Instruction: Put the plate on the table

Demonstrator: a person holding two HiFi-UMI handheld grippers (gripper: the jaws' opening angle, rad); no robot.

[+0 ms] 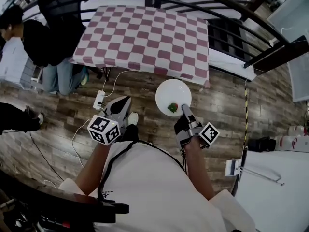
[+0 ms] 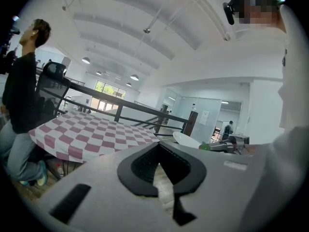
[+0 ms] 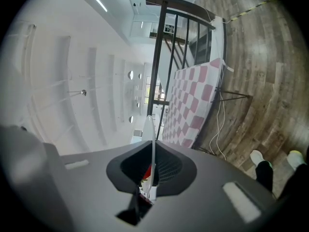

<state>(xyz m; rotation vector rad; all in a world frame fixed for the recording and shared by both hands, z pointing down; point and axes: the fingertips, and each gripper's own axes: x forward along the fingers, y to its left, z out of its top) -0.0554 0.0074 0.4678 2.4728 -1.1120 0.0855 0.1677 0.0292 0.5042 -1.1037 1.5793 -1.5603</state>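
Right gripper (image 1: 183, 109) has the plate (image 1: 171, 94): its jaws are clamped almost together on the near rim, and the white disc sticks out ahead of them. In the right gripper view the plate (image 3: 152, 139) shows edge-on, a thin white line running straight up from between the black pads, so that's a firm pinch on the rim.

The plate isn't on the table (image 1: 145, 37). It hangs over the wood floor (image 1: 72, 129), just short of the table's near edge and toward its right corner. A small green-and-red bit (image 1: 172, 108) sits on the plate right by the gripper tips; I can't tell what it is.

Left gripper (image 1: 121, 104) is off to the side, low over the floor, well apart from the plate. Its own view shows the jaws brought together with nothing between them, only floor beyond the pads. From there the plate (image 2: 186, 139) floats to the right of the table (image 2: 91, 129), level with its top.

The table wears a pink-and-white checked cloth, and the top is bare. A dark railing (image 1: 227, 4) curves round behind its far edge. At the left edge of the table stands a person (image 1: 53, 47) in a dark top and jeans. On the floor below the near edge lies a white power strip (image 1: 100, 99) with a cable trailing off. The wearer's shoe (image 1: 133, 118) peeks out between the two grippers.
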